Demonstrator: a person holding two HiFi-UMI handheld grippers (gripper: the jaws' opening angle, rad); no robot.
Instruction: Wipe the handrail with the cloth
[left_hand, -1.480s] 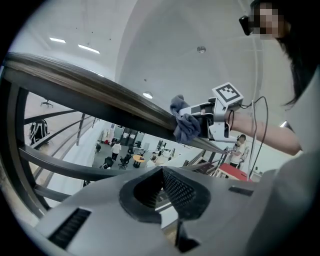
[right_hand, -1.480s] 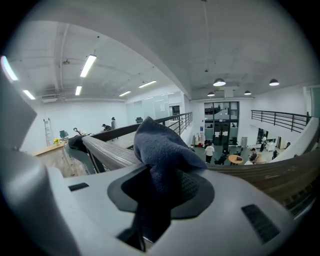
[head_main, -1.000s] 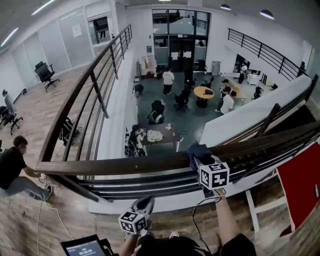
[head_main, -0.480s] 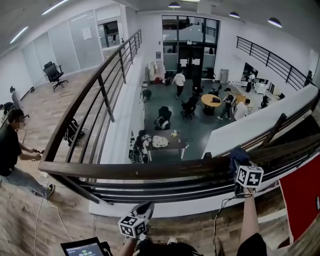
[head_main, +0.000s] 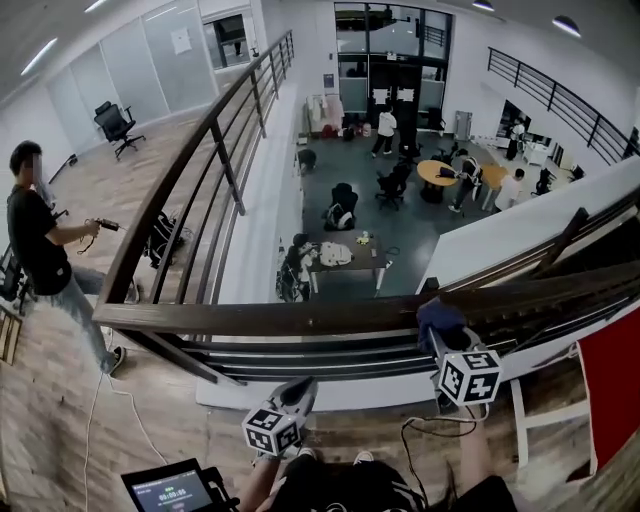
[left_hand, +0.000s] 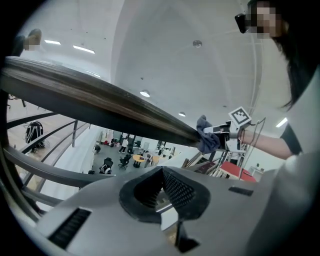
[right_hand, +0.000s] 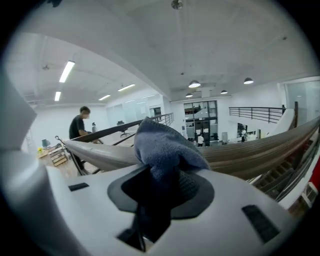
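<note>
A dark wooden handrail (head_main: 270, 317) crosses the head view from left to right in front of me. A blue cloth (head_main: 438, 317) lies bunched over the top of the rail, right of centre, with my right gripper (head_main: 446, 336) shut on it from the near side. In the right gripper view the cloth (right_hand: 164, 145) fills the jaws and rests against the handrail (right_hand: 250, 155). My left gripper (head_main: 297, 395) hangs below the rail, apart from it, shut with nothing in it. The left gripper view looks up at the handrail (left_hand: 100, 107), with the cloth (left_hand: 205, 141) further along it.
Metal bars (head_main: 330, 362) run under the rail, and beyond them is a drop to a lower floor with a table (head_main: 345, 255) and people. A person (head_main: 40, 240) stands at the left on the wooden floor. A red panel (head_main: 612, 385) is at the right, a tablet (head_main: 170, 490) at my feet.
My right gripper slid the cloth rightward along the rail, then came back partway to the left. The left gripper has stayed low. The person at the left has stood up.
</note>
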